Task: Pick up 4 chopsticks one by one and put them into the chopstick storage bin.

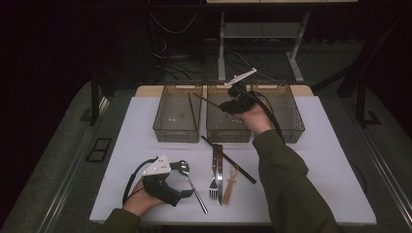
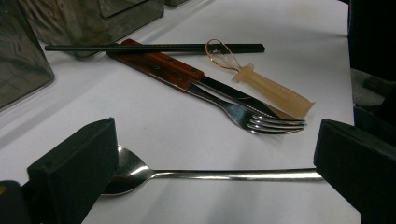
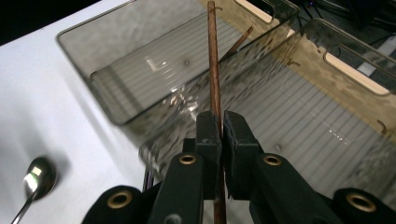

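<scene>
While the left gripper point(image 1: 187, 193) rests on the white table point(image 1: 330, 160) with its jaws wide apart around a long steel spoon point(image 2: 205, 175) — handle crossing the gap, nothing gripped — the right gripper point(image 1: 224, 108) hangs above the middle of three smoky clear plastic bins point(image 1: 228, 116). The right gripper view shows its jaws pinched tight on a thin brown wooden chopstick point(image 3: 214, 70); the high view shows that stick jutting left toward the left bin point(image 1: 177, 114), where what may be a second stick lies. On the table remain a black chopstick point(image 2: 154, 47), wood-handled knife point(image 2: 159, 63), steel fork point(image 2: 252, 119) and pale translucent plastic spoon point(image 2: 273, 91).
</scene>
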